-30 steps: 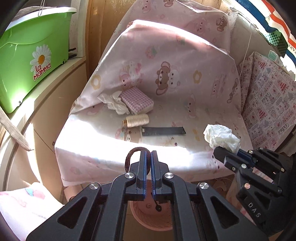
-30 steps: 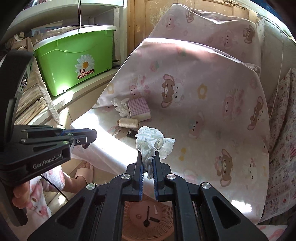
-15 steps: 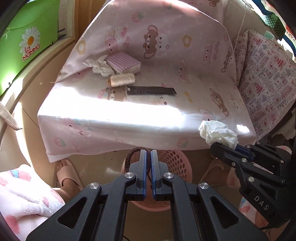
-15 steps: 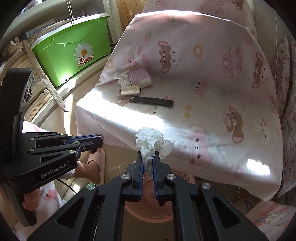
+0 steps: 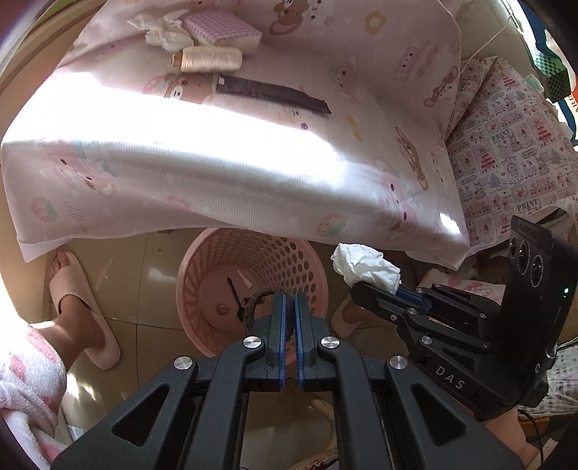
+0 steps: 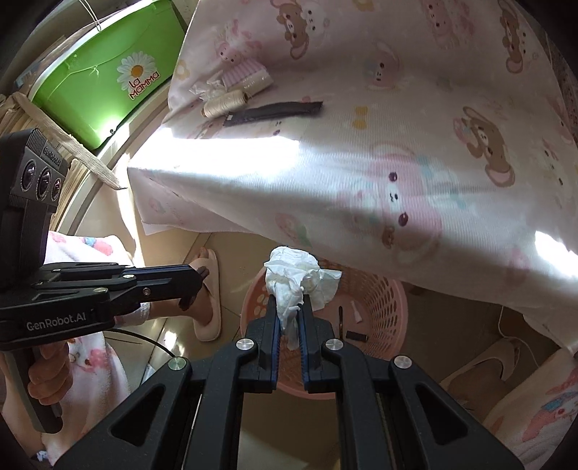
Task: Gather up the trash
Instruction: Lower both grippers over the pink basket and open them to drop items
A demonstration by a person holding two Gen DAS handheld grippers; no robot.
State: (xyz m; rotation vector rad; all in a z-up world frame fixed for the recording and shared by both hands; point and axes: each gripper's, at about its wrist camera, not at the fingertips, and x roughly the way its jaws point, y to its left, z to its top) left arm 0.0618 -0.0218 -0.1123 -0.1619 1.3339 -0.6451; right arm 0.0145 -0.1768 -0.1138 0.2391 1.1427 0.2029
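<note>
My left gripper is shut on a dark brown hair band and holds it over the pink perforated basket on the floor. My right gripper is shut on a crumpled white tissue, above the basket's near rim. The tissue also shows in the left wrist view. The basket holds a few small dark and white scraps. Another crumpled tissue lies on the pink cloth-covered seat.
On the seat lie a cream thread spool, a pink checked packet and a dark flat strip. A green bin stands at the left. Slippered feet stand beside the basket. A patterned cushion is at the right.
Both grippers have moved down and back from the seat, still shut on their loads, and now hang over the basket, which has come fully into view.
</note>
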